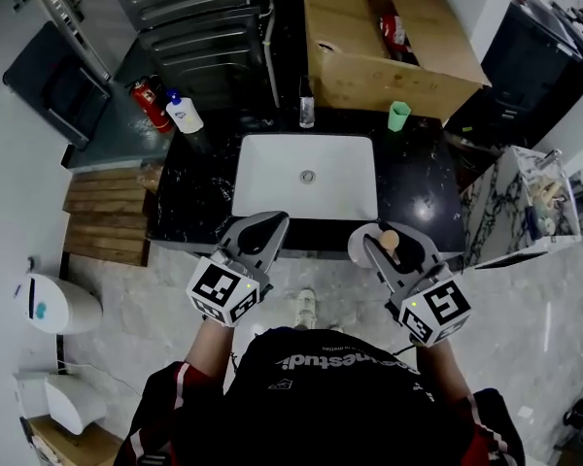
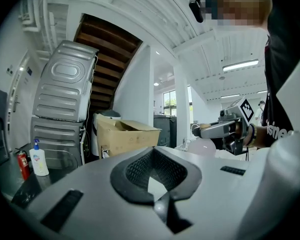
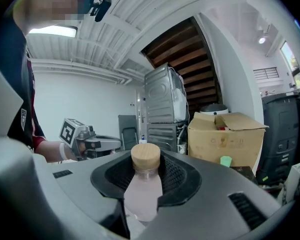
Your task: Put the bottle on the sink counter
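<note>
A pale pink bottle (image 3: 142, 191) with a round wooden cap sits upright between the pads of my right gripper (image 3: 143, 184), which is shut on it. In the head view that bottle (image 1: 389, 241) and the right gripper (image 1: 384, 240) hover at the front edge of the black marble sink counter (image 1: 194, 197), right of the white sink (image 1: 272, 187). My left gripper (image 1: 269, 224) hangs at the sink's front rim, its jaws together and holding nothing. From the left gripper view, the left gripper (image 2: 153, 176) points toward the boxes, with the bottle (image 2: 202, 146) off to the right.
At the back of the counter stand a small clear bottle (image 1: 306, 105) and a green cup (image 1: 398, 115). A cardboard box (image 1: 389, 47) sits behind them. A pump bottle (image 1: 185, 113) and a red extinguisher (image 1: 151, 103) stand at far left beside stacked machines (image 1: 194, 17).
</note>
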Available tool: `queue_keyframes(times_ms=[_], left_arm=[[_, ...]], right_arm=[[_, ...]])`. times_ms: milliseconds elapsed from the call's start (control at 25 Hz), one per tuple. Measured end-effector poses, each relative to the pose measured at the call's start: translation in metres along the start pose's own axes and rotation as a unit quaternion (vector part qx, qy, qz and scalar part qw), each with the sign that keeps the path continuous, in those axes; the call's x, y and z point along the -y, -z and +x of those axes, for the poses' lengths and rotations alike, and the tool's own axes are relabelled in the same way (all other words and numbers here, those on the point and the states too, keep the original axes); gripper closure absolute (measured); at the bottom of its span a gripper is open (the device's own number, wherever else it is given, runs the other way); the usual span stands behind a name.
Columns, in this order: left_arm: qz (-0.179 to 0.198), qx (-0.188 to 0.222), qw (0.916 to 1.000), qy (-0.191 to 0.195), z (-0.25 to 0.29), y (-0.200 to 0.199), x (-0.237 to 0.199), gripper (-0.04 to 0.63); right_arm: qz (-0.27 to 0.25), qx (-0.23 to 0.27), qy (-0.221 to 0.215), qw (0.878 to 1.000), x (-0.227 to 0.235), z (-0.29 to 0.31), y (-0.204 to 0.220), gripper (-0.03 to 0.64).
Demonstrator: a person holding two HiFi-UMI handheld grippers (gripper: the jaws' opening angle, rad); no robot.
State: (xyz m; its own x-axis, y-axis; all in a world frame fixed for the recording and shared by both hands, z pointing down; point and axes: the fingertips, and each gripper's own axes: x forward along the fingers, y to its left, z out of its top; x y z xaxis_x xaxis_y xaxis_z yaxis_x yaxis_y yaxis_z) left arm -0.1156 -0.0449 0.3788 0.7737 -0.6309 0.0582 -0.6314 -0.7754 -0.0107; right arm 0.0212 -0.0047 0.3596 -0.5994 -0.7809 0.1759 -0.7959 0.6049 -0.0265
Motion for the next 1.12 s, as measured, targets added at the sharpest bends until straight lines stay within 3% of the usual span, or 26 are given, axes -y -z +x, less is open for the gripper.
queue_keyframes(times_ms=[480, 1120], left_arm=[[0.003, 0.024, 0.9968, 0.076, 0.069, -0.007, -0.075, 0.581], [-0.001, 0.023, 0.9827, 0.184, 0.19, -0.006, -0.033, 0.581]], right_arm=[[0.0, 0.001, 0.086, 0.996, 0.049, 0.062, -0.025, 0.463], [0.018, -0.023, 0.193, 0.981, 0.138, 0.018, -0.015, 0.463]])
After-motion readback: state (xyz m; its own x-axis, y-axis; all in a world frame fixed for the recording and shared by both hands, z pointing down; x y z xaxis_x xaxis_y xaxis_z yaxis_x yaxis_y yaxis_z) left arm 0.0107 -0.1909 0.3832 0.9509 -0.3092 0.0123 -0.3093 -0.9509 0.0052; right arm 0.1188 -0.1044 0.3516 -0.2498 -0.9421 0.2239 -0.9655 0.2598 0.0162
